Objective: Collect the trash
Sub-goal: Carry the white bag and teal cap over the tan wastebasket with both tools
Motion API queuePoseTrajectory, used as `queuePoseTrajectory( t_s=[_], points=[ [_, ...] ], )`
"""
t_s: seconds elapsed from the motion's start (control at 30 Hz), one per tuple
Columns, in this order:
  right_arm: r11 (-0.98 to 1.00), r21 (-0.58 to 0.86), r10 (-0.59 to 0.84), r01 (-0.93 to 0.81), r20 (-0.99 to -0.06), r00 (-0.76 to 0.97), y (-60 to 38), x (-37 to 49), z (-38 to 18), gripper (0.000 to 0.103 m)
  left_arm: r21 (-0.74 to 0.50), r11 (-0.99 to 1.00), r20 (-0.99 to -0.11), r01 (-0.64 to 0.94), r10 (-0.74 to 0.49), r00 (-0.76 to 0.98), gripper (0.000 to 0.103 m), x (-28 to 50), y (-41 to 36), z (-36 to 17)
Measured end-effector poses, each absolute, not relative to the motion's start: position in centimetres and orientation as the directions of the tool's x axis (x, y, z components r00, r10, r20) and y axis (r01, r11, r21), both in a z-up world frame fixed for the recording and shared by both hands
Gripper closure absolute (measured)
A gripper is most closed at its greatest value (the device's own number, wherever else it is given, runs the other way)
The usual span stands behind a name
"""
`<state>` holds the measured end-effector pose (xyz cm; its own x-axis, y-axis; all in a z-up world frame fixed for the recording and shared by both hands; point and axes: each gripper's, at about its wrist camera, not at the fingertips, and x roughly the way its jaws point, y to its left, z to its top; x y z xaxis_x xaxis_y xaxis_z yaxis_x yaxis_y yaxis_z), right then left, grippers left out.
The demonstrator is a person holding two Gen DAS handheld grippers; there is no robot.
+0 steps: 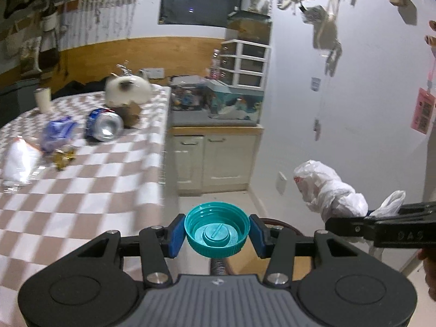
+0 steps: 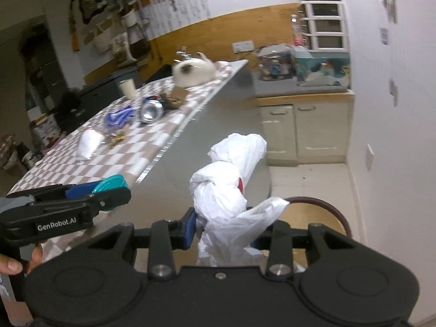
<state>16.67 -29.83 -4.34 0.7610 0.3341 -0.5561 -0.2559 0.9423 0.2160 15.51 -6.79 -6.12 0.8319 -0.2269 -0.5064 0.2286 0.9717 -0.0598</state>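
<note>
Teal bottle cap and white plastic bag held off the tabletop edge.

Left tool (image 1: 217,235) clenched on teal bottle cap (image 1: 217,231), open side up, beyond the checkered tabletop (image 1: 81,190). Right tool (image 2: 226,231) gripping crumpled white plastic bag (image 2: 229,190). Left lying on the tabletop: crushed blue soda can (image 1: 103,125), blue wrapper (image 1: 55,133), clear plastic bag (image 1: 19,163), gold foil scrap (image 1: 64,158).

Left black two-finger gripper (image 1: 217,235) at lower centre, blue pads clamped on round teal plastic bottle cap (image 1: 217,230); right black two-finger gripper (image 2: 227,230) at lower centre, pinching crumpled white plastic bag (image 2: 229,188).
</note>
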Motion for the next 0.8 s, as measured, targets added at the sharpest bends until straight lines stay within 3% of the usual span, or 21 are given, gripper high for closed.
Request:
queuePoseTrajectory(
  t_s=[0.43, 0.8],
  points=[
    [0.963, 0.267, 0.229, -0.049, -0.705, 0.671, -38.9, 20.3, -13.2, 0.065, -0.189, 0.94, -0.616, 0.284, -0.338, 0.712, 0.053, 21.0, -14.6, -13.5],
    [0.947, 0.322, 0.276, -0.01, -0.793, 0.543, -40.7, 28.6, -20.1, 0.064, -0.272, 0.94, -0.683, 0.207, -0.34, 0.646, 0.053, 28.5, -15.5, -19.8]
  ],
)
